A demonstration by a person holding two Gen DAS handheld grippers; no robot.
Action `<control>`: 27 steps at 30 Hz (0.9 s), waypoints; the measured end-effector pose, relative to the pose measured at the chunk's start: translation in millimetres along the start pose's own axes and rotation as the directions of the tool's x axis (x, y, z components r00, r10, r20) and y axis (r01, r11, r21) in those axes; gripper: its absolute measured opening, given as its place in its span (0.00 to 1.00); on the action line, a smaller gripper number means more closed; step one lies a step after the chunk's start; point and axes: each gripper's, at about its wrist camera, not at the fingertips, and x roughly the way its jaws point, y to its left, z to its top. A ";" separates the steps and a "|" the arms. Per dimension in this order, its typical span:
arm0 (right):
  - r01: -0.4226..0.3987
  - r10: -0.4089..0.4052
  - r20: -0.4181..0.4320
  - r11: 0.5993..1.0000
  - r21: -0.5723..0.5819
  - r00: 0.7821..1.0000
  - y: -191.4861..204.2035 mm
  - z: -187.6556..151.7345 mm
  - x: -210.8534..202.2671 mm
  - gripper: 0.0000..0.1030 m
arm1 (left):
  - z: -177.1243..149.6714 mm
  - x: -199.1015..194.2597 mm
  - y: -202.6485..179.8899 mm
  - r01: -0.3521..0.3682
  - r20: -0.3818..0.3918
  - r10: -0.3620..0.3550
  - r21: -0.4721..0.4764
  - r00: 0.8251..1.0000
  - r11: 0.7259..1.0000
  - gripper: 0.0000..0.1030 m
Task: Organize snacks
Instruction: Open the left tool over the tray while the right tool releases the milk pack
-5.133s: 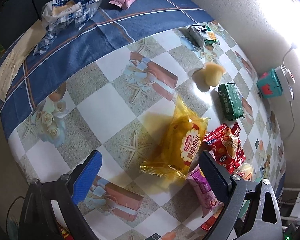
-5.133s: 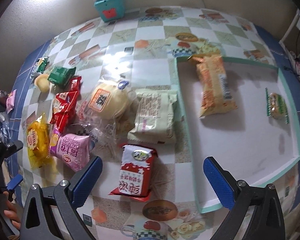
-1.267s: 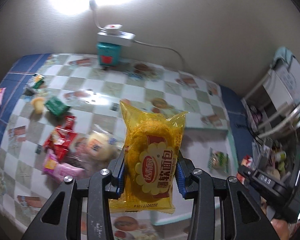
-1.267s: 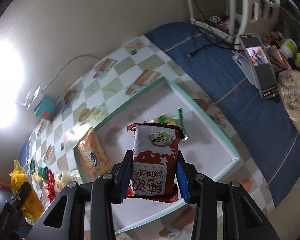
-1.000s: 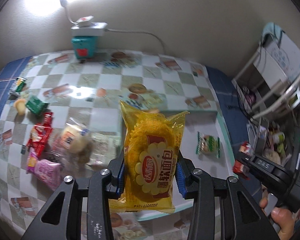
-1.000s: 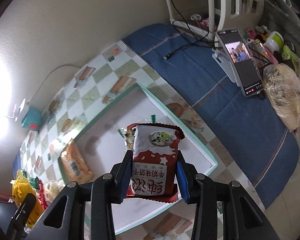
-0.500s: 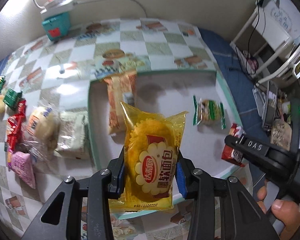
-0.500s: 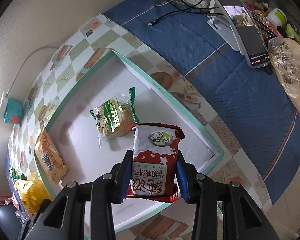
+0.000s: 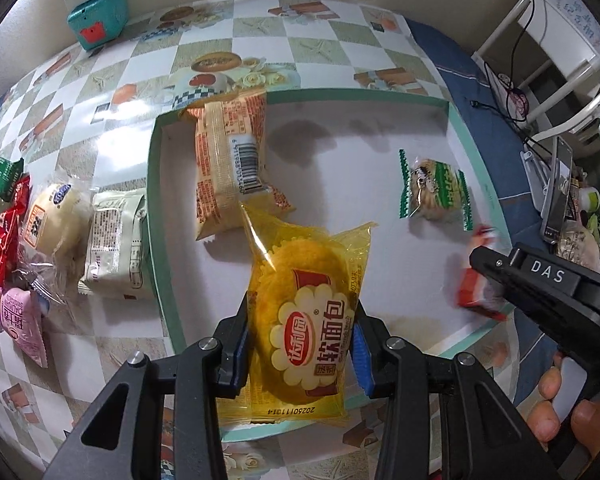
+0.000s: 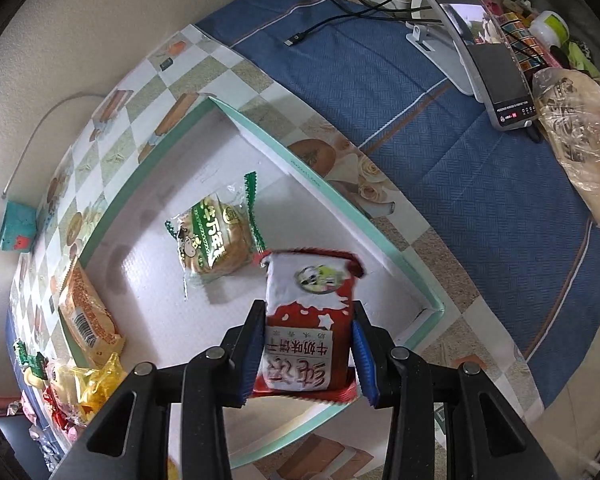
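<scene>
My left gripper [image 9: 300, 340] is shut on a yellow soft-bread packet [image 9: 308, 300] and holds it over the near part of the white tray with a green rim [image 9: 156, 216]. My right gripper [image 10: 306, 344] is shut on a red and white biscuit packet [image 10: 308, 320], held over the tray's [image 10: 340, 208] near right corner; it shows blurred in the left wrist view [image 9: 480, 280]. An orange packet [image 9: 232, 168] and a green cookie packet [image 9: 434, 190] lie in the tray.
Loose snacks lie left of the tray: a cream packet [image 9: 114, 248], a round bun [image 9: 52, 216], red [image 9: 6, 236] and pink [image 9: 20, 316] packets. A teal box [image 9: 98, 22] stands by the wall. A tablet [image 10: 480, 36] and bagged bread [image 10: 580, 136] lie on the blue cloth.
Both grippers took a packet off the table, carried it over the tray and have come lower toward it. The red packet has just tilted in the right gripper.
</scene>
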 end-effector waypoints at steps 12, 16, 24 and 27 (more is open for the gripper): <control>0.015 -0.014 0.014 0.998 -0.053 1.000 13.8 -1.4 -7.9 0.63 | 6.8 -21.9 10.8 -0.010 0.045 0.011 -0.032 0.999 0.999 0.69; 0.013 -0.009 0.050 0.996 -0.086 0.999 23.4 -0.3 -21.3 0.68 | 11.0 -39.4 34.1 -0.047 0.110 0.058 -0.102 0.992 0.994 0.83; 0.021 -0.004 0.123 0.990 -0.141 0.992 43.5 -3.9 -46.3 0.95 | 15.4 -73.3 102.1 -0.086 0.215 0.153 -0.289 0.965 0.953 0.91; 0.035 -0.012 0.143 0.986 -0.160 0.990 52.2 -8.1 -51.0 0.98 | 12.6 -85.9 132.5 -0.095 0.240 0.191 -0.361 0.952 0.928 0.91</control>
